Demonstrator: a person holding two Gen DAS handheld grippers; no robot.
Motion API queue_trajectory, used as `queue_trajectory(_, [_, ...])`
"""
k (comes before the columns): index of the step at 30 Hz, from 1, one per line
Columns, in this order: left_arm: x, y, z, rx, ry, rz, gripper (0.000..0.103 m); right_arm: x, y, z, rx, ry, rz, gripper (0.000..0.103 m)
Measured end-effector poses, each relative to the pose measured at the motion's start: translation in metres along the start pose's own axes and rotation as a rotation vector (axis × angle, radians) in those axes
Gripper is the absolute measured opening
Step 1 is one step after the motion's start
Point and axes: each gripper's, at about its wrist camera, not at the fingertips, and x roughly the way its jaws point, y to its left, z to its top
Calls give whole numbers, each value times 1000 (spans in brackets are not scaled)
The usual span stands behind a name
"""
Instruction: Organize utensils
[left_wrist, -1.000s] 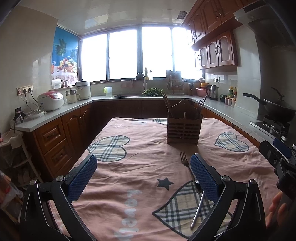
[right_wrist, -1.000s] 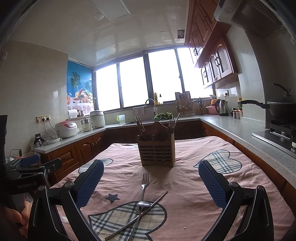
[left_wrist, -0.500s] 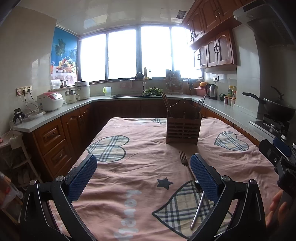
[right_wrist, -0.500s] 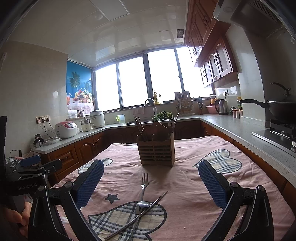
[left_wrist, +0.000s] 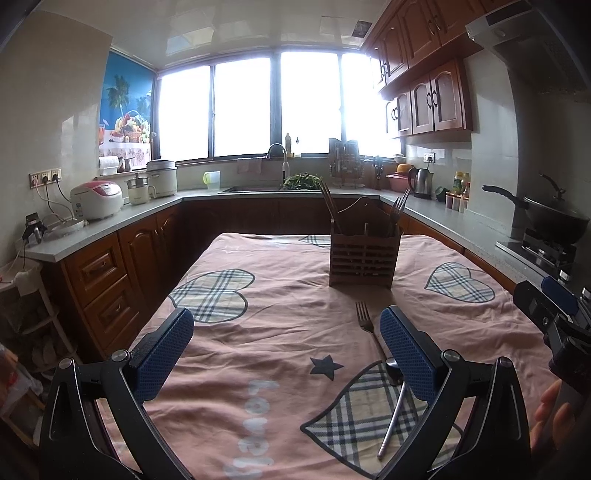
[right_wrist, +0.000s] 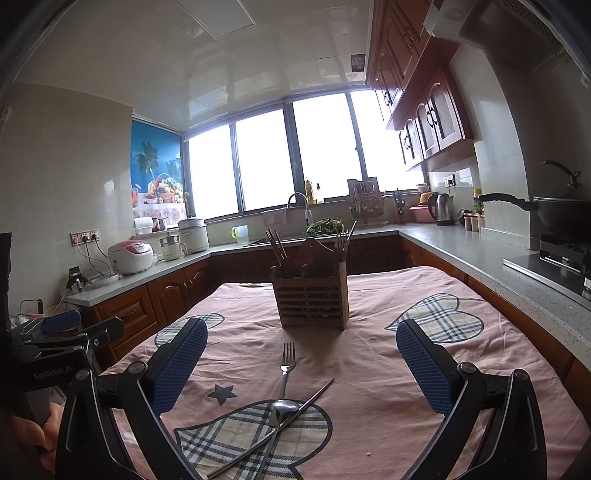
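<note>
Movement: nothing had shifted since the earlier frames.
Left claw (left_wrist: 286, 349): jaws spread wide, empty.
Right claw (right_wrist: 301, 360): likewise (holding nothing).
Fork (right_wrist: 286, 363), spoon (right_wrist: 282, 410), chopsticks (right_wrist: 273, 428): lay on the bench cloth (right_wrist: 369, 369), just before the wooden holder (right_wrist: 310, 302).

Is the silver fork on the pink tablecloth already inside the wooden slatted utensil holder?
No, the silver fork lies flat on the pink tablecloth before the wooden slatted utensil holder.

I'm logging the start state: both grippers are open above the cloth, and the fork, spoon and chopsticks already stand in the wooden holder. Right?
Not quite. Left gripper and right gripper are open, but the right wrist view shows that fork, spoon and chopsticks lie loose on the cloth, in front of the wooden holder.
</note>
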Motion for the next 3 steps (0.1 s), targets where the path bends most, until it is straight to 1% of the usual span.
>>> queue_trajectory(3, [4, -1, 0, 2, 6, -6, 103, 2, -2, -2, 3, 9, 1, 103])
